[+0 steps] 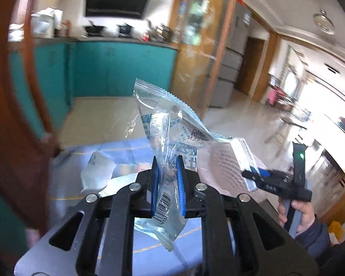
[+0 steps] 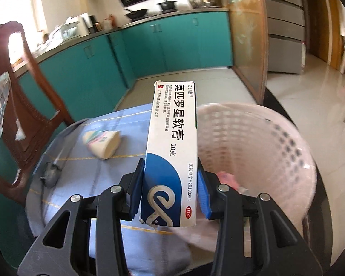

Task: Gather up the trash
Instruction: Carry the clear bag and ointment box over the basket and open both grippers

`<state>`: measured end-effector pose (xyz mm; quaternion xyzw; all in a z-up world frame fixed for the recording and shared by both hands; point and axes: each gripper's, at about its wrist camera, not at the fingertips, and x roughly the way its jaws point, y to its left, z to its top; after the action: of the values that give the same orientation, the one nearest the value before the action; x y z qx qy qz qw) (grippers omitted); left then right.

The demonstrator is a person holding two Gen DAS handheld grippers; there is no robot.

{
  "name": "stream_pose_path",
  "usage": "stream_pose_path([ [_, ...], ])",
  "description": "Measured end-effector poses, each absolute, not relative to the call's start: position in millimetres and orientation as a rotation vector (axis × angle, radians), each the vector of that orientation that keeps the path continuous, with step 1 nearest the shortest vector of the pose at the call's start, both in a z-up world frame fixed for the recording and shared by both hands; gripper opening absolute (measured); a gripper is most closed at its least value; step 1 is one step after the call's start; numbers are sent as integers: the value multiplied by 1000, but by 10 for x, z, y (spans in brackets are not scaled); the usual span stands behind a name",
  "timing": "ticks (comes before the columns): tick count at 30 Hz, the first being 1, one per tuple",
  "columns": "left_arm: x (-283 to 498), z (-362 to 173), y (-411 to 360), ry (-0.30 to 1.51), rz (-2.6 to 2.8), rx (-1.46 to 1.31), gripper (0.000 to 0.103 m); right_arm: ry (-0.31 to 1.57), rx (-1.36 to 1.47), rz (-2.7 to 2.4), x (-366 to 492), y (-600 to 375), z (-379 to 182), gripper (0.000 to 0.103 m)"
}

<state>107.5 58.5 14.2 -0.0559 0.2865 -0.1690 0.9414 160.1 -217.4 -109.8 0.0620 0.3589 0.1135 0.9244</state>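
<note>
My left gripper (image 1: 168, 168) is shut on a clear plastic wrapper (image 1: 163, 124) with blue print and a barcode, held above the blue-clothed table (image 1: 126, 147). My right gripper (image 2: 171, 172) is shut on a white and blue ointment box (image 2: 172, 142), held upright beside the pale pink mesh basket (image 2: 264, 142). In the left wrist view the right gripper (image 1: 253, 176) shows at the right with the box (image 1: 243, 156) over the basket (image 1: 218, 163). A paper cup (image 2: 102, 143) lies on its side on the table (image 2: 126, 119). A grey crumpled scrap (image 2: 50, 174) lies near the table's left edge.
A brown wooden chair (image 2: 18, 87) stands at the table's left. Teal kitchen cabinets (image 2: 172, 43) and a glass-fronted wooden partition (image 2: 248, 46) are behind. A pink item (image 2: 227, 177) lies inside the basket. Another plastic piece (image 1: 99, 172) lies on the table.
</note>
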Motion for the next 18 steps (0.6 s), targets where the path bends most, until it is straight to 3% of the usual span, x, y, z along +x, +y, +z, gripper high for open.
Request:
stream_pose_path([
  [9,1791,-387,-743,702,-627,-82,19,784,170,55,1625,-2794,-1256,42],
  [11,1947,-516,-987,725,-648,-61,35,793,187,32,1630,-2863,-1287,43],
  [12,2028,-609,-1075,747,-649,-63,61,796,196,20,1636,-2900,-1305,45],
  [13,2077,-687,-1113,764,-633,-69,71,799,205,11,1644,-2928,-1324,50],
  [14,2113,-755,-1113,783,-613,-69,71,805,213,6,1659,-2950,-1335,57],
  [18,2117,-875,-941,821,-500,-35,72,832,222,14,1667,-2935,-1435,65],
])
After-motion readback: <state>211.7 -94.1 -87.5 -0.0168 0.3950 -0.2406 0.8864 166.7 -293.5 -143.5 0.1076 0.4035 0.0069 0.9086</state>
